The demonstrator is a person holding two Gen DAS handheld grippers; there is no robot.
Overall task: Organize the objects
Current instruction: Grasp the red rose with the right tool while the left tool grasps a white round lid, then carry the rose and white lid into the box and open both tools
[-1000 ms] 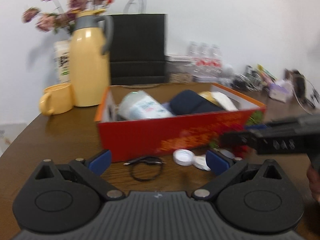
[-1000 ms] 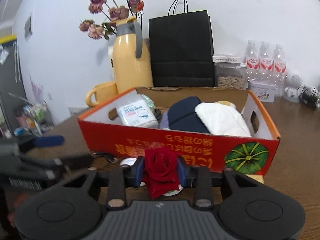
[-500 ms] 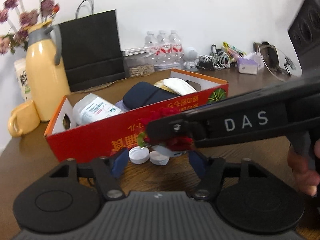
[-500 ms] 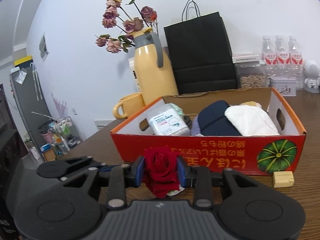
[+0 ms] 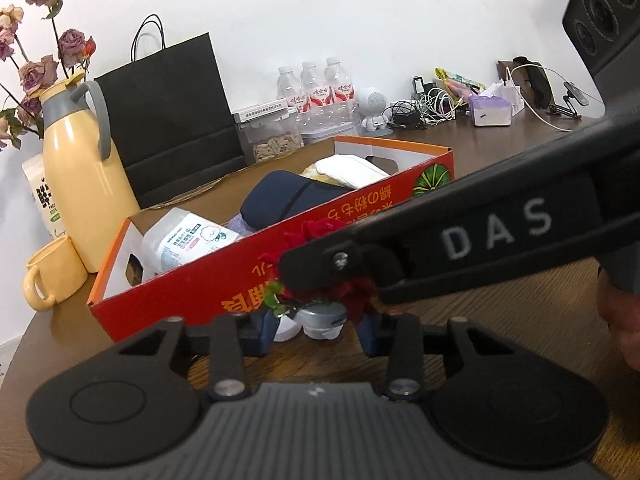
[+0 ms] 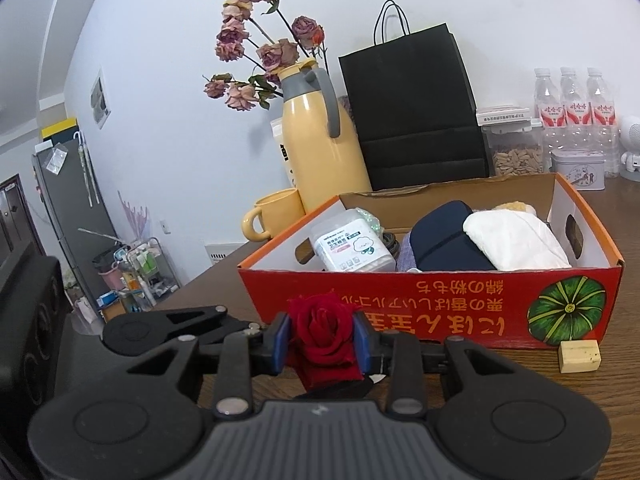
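Note:
My right gripper [image 6: 321,338] is shut on a red rose [image 6: 322,320], held in front of the red cardboard box [image 6: 440,300]. In the left wrist view the right gripper's black body [image 5: 460,240] crosses from the right, with the rose [image 5: 320,232] at its tip before the box [image 5: 224,280]. My left gripper [image 5: 318,330] is open, just below the rose and around its lower part, above white bottle caps [image 5: 320,318] on the table. The box holds a wipes pack [image 6: 352,246], a navy pouch [image 6: 448,244] and a white cloth [image 6: 512,240].
A yellow thermos [image 6: 320,140] with dried roses [image 6: 248,44], a yellow mug [image 6: 272,214] and a black paper bag [image 6: 412,108] stand behind the box. Water bottles [image 6: 572,108] and a seed jar [image 6: 516,152] are at the back right. A small wooden block [image 6: 580,356] lies by the box.
My left gripper swung right and its jaws narrowed, coming under the rose. The right gripper with the rose moved left, in front of the left camera.

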